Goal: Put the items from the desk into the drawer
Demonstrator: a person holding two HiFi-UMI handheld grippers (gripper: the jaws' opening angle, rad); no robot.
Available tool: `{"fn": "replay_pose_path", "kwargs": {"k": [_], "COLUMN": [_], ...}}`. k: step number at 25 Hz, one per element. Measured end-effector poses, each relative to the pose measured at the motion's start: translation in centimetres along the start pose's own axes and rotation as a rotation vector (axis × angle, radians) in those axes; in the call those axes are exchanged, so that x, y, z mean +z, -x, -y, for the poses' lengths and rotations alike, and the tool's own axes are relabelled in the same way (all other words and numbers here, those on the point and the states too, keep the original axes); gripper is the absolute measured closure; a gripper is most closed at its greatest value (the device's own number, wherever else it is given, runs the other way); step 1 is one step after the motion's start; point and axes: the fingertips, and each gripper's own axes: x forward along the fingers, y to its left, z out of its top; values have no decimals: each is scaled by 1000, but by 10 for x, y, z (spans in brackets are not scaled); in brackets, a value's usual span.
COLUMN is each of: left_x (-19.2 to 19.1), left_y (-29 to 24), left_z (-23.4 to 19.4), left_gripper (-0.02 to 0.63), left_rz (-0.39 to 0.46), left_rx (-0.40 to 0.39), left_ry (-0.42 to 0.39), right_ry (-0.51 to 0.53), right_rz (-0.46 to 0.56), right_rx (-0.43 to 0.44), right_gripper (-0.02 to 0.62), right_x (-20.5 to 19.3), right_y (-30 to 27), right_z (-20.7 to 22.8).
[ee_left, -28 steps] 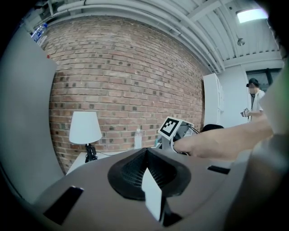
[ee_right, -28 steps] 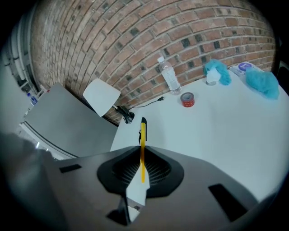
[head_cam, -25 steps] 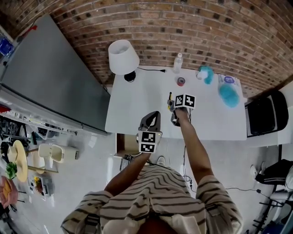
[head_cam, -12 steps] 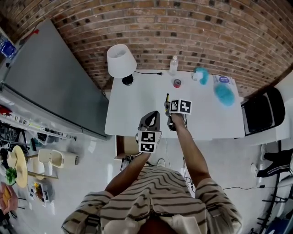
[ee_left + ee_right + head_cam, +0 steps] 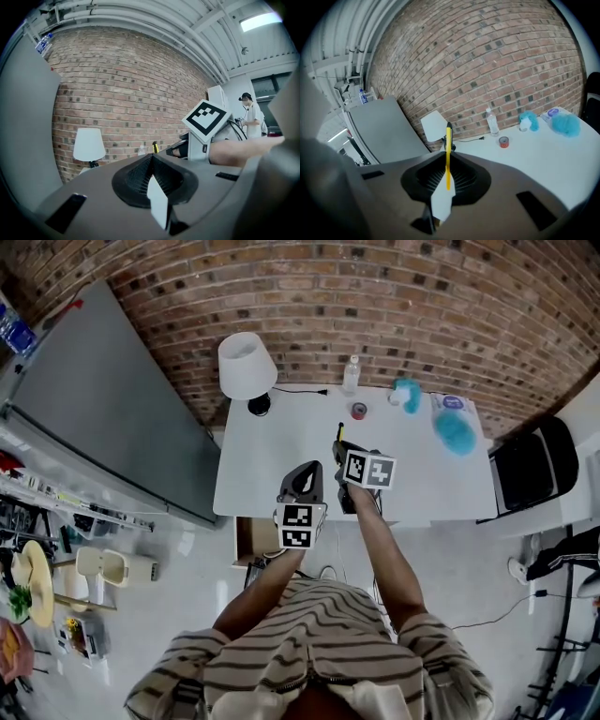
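I am looking down on a white table [image 5: 281, 474] standing against a brick wall [image 5: 375, 296]. Along the table's far edge are sitting a white lamp [image 5: 247, 367] with a black cord, a clear water bottle [image 5: 351, 374], a small red tape roll [image 5: 358, 411], a teal fluffy item [image 5: 409, 395] and a blue fluffy duster [image 5: 457, 432]. A large grey panel [image 5: 103, 409] is leaning off to the left, and a black chair [image 5: 530, 470] is standing at the right end. A tan box-like opening [image 5: 248, 540] is showing just below the table's near edge.

The right hand-held gripper [image 5: 448, 157] is hovering above the middle of the table, its jaws pressing closed on a yellow pen [image 5: 448, 154]. In the right gripper view the pen is running straight up along the line where the jaws meet. Its black tip is sticking out past the jaw tips toward the lamp and the wall. From the head view the pen [image 5: 338, 433] is lying lengthwise away from me, tip toward the wall, well clear of the things at the far edge.

The left hand-held gripper [image 5: 152, 158] is hanging just beside the right one, nearer the table's front edge. Its jaws are meeting with nothing between them. Its own view is catching the right one's marker cube close by, and a person is standing far behind.
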Motion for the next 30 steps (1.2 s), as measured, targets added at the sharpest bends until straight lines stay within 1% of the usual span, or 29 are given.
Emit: {"fn": "replay_pose_path", "kwargs": {"k": [4,11,18,23,27,30], "left_x": [13,29,41,49,57,64], "left_y": [9,17,24,27,29,32], "left_z": [0,-3,-3,2,2,2], "left_gripper": [600,600,598,600,598,599], "left_rz": [19,36,53,72,89,108], "left_rx": [-2,4,4,7,16,24], "left_ry": [4,-12,-21,-25,-19,-15], "right_ry": [32,119,182,195,232,280], "right_rz": [73,162,233,291,345,384], "right_rx": [13,17,8,9,7,-1], "right_gripper": [558,558,558,558,558,558], "right_x": [10,21,31,37,45,52], "right_y": [21,48,70,87,100,109], "right_z": [-17,-41,-55,-62,-70,-79]}}
